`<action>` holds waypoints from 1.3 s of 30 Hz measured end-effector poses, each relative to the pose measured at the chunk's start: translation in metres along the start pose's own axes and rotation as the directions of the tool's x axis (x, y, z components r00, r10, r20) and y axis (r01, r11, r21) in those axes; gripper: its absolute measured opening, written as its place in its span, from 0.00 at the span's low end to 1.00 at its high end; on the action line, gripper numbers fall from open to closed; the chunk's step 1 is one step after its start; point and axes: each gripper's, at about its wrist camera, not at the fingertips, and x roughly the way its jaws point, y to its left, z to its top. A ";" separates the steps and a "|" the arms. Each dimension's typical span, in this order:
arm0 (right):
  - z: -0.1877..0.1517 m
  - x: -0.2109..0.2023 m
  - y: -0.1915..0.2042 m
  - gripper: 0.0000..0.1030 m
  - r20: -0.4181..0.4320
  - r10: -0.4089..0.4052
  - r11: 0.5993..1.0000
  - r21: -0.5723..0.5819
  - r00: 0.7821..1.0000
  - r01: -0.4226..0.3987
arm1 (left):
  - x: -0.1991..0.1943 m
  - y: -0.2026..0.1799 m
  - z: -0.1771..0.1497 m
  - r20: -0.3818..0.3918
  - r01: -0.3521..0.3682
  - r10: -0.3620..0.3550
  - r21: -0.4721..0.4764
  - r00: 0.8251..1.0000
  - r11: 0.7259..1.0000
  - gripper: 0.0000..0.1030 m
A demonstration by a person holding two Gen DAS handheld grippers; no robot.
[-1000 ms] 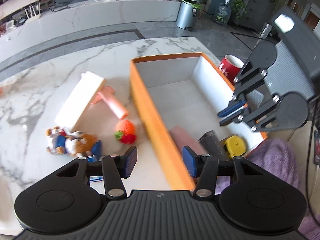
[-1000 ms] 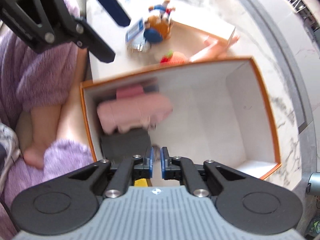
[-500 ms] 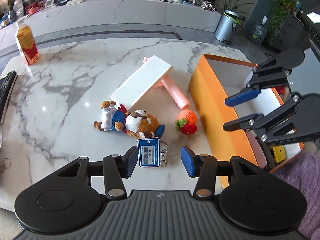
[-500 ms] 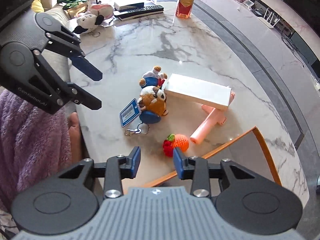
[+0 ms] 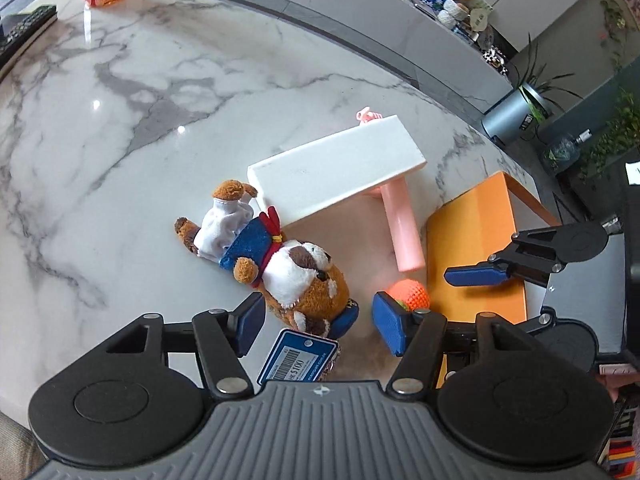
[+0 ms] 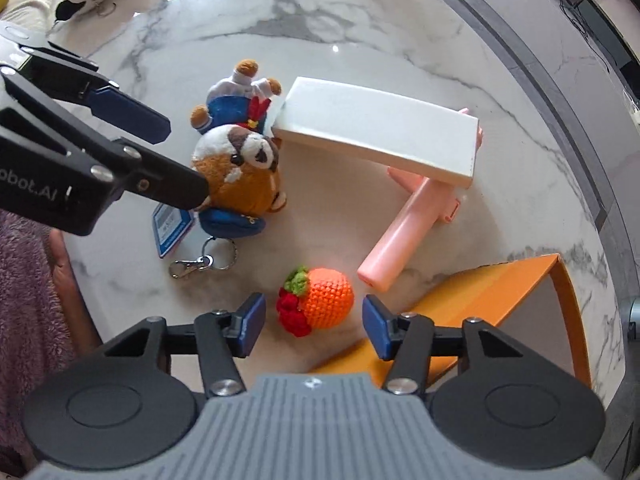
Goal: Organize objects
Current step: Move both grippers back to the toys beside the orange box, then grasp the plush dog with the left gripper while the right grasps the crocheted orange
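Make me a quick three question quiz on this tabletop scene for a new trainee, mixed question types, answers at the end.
1. True or false: the white box lies flat on the table.
2. Which thing sits between the right gripper fingers? A) crochet orange B) stuffed dog C) pink tube
3. Fill in: the left gripper hangs over the stuffed dog's ____.

Key: 1 false, one end is propped on the pink tube. 2 A. 3 price tag.

Bright, even daylight in both views. Small white glare spots shine on the glossy marble table. Shadows under the toys are soft and faint. Focus is sharp at centre; fisheye distortion bends the table edge and background toward the corners.
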 end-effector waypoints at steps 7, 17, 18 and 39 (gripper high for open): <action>0.010 0.024 -0.006 0.54 -0.067 0.012 1.000 0.015 0.998 -0.011 | 0.026 0.017 0.007 -0.037 0.017 -0.021 -0.115 0.999 0.993 0.68; 0.008 0.035 -0.005 0.48 -0.092 0.041 0.999 0.036 0.995 -0.038 | 0.038 0.024 0.009 -0.038 0.032 -0.038 -0.140 0.999 0.990 0.59; 0.007 0.034 -0.004 0.47 -0.089 0.045 0.998 0.037 0.995 -0.042 | 0.038 0.024 0.009 -0.035 0.037 -0.042 -0.134 0.998 0.990 0.58; -0.084 -0.142 0.004 0.45 0.264 0.060 0.996 0.047 0.963 -0.075 | -0.088 -0.103 -0.035 0.086 0.043 -0.103 0.524 0.991 0.851 0.50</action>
